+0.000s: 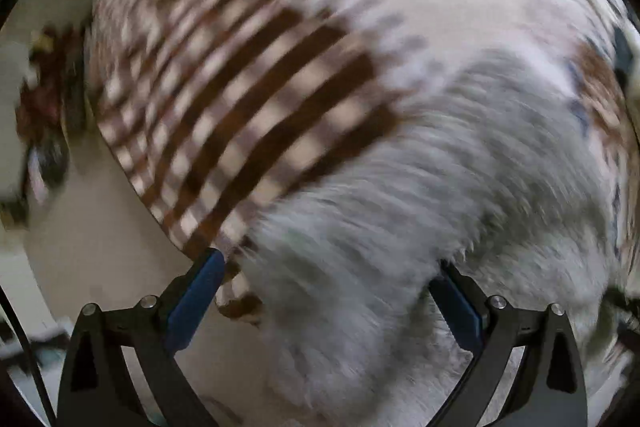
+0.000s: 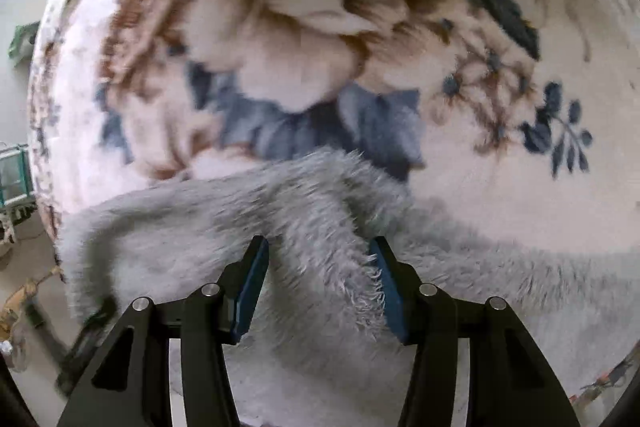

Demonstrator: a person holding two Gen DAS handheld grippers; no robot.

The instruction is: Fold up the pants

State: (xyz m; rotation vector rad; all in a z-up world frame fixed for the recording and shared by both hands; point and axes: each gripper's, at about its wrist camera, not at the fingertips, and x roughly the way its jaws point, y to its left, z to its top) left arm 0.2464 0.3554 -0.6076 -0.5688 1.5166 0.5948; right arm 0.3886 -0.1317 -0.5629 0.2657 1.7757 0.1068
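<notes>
The pants [image 1: 400,207] are fluffy grey fleece lying on a patterned blanket. In the left wrist view, which is motion-blurred, my left gripper [image 1: 332,267] has its jaws wide apart, with grey fleece between and under the blue pads [image 1: 196,303]. In the right wrist view the pants [image 2: 180,239] spread across the lower half, with a raised fold [image 2: 320,227] running between the jaws. My right gripper [image 2: 318,247] is partly open around that fold; its blue pads [image 2: 250,291] do not press it flat.
The blanket has a brown-and-cream checked border [image 1: 240,115] and a floral print of brown blooms and blue leaves [image 2: 320,47]. Its edge drops to a pale floor [image 1: 92,239] at left. Blurred clutter [image 1: 44,99] sits at far left; green frames [image 2: 16,163] stand on the floor.
</notes>
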